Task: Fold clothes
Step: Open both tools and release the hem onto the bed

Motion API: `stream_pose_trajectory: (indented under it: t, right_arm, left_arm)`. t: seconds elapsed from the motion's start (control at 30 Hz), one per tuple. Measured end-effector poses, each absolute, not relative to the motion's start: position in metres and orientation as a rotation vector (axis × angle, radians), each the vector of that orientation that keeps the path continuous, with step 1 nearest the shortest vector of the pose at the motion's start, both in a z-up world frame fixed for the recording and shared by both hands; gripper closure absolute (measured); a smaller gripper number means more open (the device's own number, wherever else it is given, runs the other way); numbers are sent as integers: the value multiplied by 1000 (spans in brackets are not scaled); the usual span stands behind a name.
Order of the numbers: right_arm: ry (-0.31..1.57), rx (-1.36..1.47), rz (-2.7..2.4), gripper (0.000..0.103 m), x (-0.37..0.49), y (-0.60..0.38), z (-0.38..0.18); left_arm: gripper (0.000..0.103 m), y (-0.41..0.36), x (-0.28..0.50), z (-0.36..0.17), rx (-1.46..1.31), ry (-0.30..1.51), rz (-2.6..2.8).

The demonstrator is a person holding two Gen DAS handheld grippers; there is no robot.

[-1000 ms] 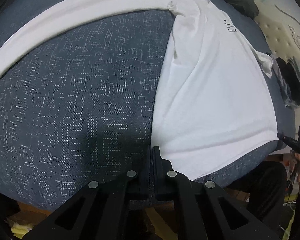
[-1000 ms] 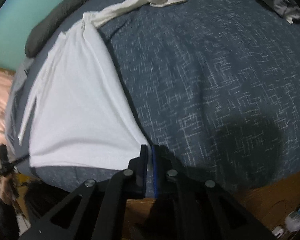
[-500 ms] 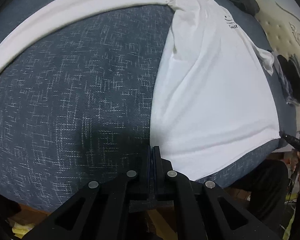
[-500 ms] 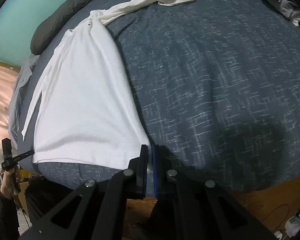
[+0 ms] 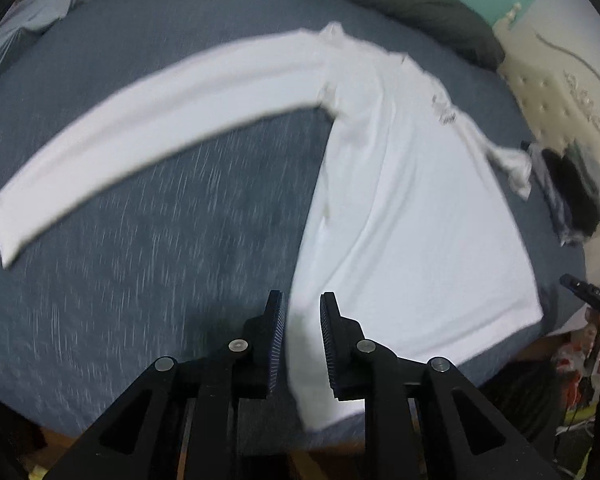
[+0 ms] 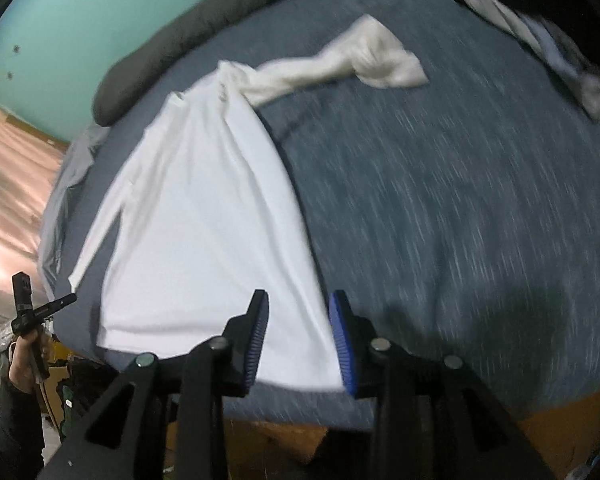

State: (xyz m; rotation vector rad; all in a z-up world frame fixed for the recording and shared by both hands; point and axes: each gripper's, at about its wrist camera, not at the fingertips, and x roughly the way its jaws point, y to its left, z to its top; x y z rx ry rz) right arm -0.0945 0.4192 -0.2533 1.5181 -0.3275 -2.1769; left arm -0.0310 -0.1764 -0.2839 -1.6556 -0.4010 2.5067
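Around the blue bedspread (image 5: 148,264) there was a dark bolster (image 5: 400,4) up at 12 o'clock and a dark clothes heap (image 5: 572,192) at 3, nothing blocking. One white long-sleeve shirt (image 5: 412,216) lay flat, one sleeve stretched toward 9, the other bunched. Two grippers, left gripper (image 5: 302,312) and right gripper (image 6: 298,312), had just been opening, jaws apart with the hem corners loose between them.

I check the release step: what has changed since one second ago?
Both grippers, left and right, have just opened their jaws and let go of the white shirt's hem corners, pulling up and back. The shirt stays flat on the blue bedspread, one sleeve stretched out, the other bunched.
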Motion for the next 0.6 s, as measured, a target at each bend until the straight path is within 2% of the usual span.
stream_pose_trajectory:
  t: [0.2, 0.3, 0.6]
  right_arm:
    - [-267, 1448, -2178, 71, -146, 390, -242]
    - [-241, 1420, -2180, 71, -189, 364, -243]
    - [-126, 1365, -2184, 69, -313, 291, -257]
  left_arm:
    - [80, -173, -73, -255, -1573, -378, 2530]
    - [76, -169, -108, -249, -1559, -364, 2540]
    - [75, -157, -241, -259, -1533, -277, 2542]
